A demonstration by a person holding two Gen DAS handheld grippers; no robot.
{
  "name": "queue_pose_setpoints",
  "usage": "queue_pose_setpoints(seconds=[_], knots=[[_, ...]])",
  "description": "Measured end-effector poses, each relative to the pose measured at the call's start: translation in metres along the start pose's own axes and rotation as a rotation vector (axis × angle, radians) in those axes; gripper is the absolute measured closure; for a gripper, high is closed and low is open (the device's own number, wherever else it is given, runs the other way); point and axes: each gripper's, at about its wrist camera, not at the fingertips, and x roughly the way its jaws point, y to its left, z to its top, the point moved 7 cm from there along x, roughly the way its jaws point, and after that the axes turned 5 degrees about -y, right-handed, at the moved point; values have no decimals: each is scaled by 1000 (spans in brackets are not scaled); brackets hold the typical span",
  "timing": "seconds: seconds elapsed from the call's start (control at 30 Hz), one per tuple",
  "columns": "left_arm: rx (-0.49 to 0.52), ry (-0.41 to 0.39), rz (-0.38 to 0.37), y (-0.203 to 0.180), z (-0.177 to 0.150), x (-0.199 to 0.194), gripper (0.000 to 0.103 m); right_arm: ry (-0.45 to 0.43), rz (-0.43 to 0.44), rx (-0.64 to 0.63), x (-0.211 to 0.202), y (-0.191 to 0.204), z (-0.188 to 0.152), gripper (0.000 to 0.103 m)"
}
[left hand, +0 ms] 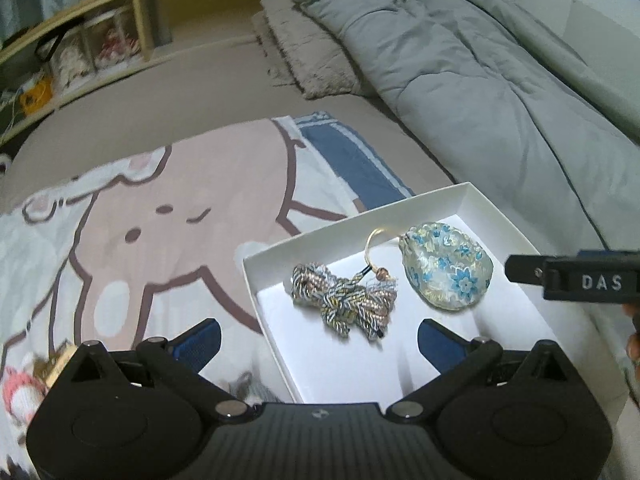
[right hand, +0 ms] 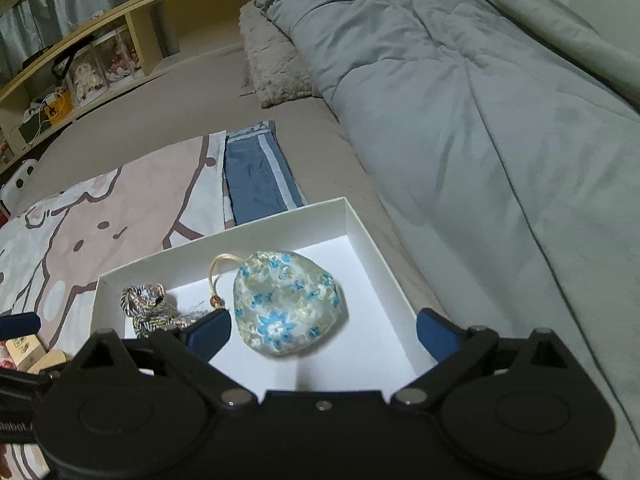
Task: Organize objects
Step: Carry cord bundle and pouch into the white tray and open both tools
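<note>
both grippers spread and empty, left gripper (left hand: 318,344) and right gripper (right hand: 324,334) over the white box's (left hand: 432,196) near edge, cord (left hand: 344,298) at its left side, pouch (right hand: 286,304) mid-box, box on bed (right hand: 168,104), quilt (right hand: 460,80) along the bed's right edge.

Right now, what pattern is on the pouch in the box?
Blue flowers on pale silvery fabric; the pouch shows best in the right wrist view.

Pouch (left hand: 448,266) + braided cord (left hand: 344,296) in box (left hand: 424,204)
</note>
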Motion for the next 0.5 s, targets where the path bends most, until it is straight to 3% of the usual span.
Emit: queue_pose_setpoints(seconds=[0.5], knots=[[-102,21,14,3,-15,-15,0,19,-33,-63,-16,-7,-22,3]])
